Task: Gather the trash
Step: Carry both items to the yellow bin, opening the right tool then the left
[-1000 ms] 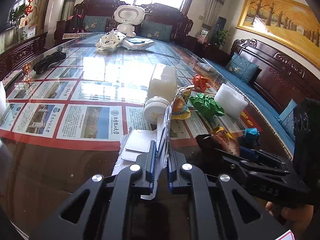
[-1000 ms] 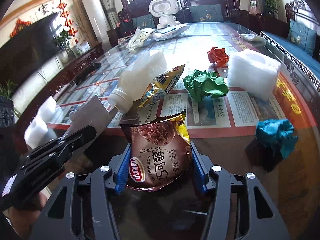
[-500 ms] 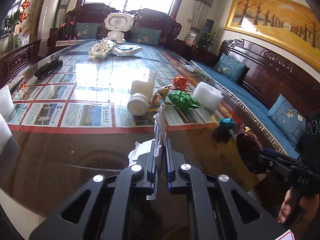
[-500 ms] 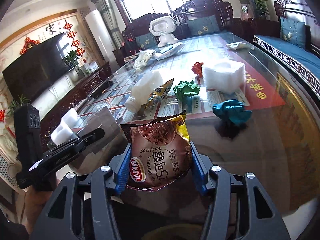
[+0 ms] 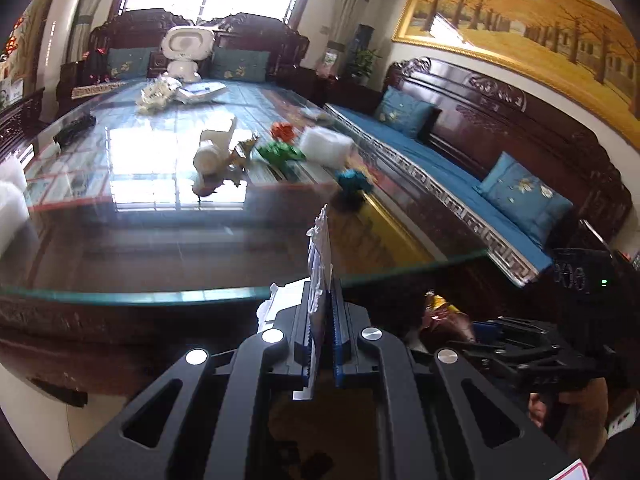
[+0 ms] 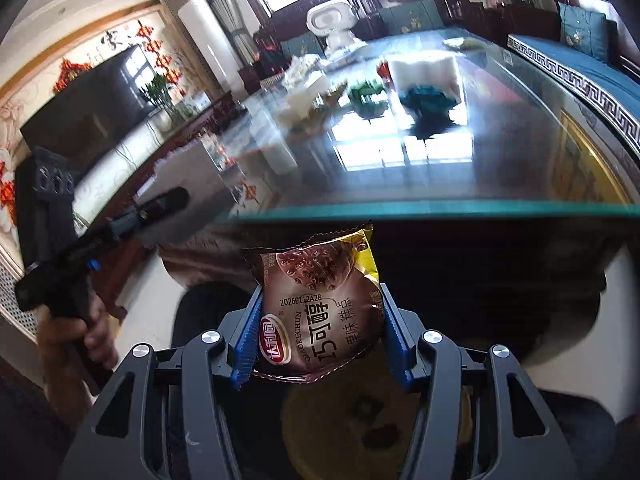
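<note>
A: Left tool (image 5: 322, 312) pinches a thin white wrapper (image 5: 320, 256) edge-on, upright. Right tool (image 6: 318, 332) clamps the brown snack packet (image 6: 320, 304), long axis pointing away.
B: Position?
A: Both off the tabletop's (image 6: 440, 210) near edge, held low. A round opening (image 6: 360, 424), maybe a bin, sits directly under the right tool, so right probably drops first.

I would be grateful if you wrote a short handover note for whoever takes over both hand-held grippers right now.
Left hand-held gripper: shut on a white torn wrapper, held off the table's near edge.
Right hand-held gripper: shut on a brown snack packet, also off the table.
Done: two pieces picked up.
Left on the glass table: white bottle, green paper ball, orange paper ball, teal paper ball, white foam block. No bin clearly in view.
</note>
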A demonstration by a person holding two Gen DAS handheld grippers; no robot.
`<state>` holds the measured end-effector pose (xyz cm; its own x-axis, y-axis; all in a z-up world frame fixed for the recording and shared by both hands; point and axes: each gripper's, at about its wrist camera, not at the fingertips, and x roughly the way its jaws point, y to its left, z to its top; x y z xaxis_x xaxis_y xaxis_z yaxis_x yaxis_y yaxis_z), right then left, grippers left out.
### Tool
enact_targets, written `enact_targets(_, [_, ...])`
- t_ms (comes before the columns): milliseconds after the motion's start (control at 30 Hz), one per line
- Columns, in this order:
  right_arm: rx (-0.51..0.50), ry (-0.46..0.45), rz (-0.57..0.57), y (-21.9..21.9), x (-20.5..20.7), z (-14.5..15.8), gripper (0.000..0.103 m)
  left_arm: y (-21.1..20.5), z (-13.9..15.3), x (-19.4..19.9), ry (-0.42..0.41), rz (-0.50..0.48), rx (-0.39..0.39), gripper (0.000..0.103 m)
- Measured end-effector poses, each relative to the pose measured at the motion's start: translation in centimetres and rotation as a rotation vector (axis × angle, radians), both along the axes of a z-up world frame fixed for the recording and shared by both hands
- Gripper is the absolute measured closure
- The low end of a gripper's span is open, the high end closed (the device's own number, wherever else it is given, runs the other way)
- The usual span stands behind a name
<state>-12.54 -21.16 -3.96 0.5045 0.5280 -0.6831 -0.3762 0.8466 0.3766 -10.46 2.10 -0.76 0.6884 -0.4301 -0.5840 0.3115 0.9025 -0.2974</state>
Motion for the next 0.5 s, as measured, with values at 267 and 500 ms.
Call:
enact_targets(267, [-0.12,0.092,-0.03,-0.1,-4.7,-5.2,0.031,-3.0,-4.9,-5.2,0.132,-0.115,0.009,0.095])
enact_targets(500, [-0.063,0.063,-0.099,-2.2,-6.1,-5.5,0.03,-4.4,-8.1,-7.5,0.216,-0.195,0.037,0.095])
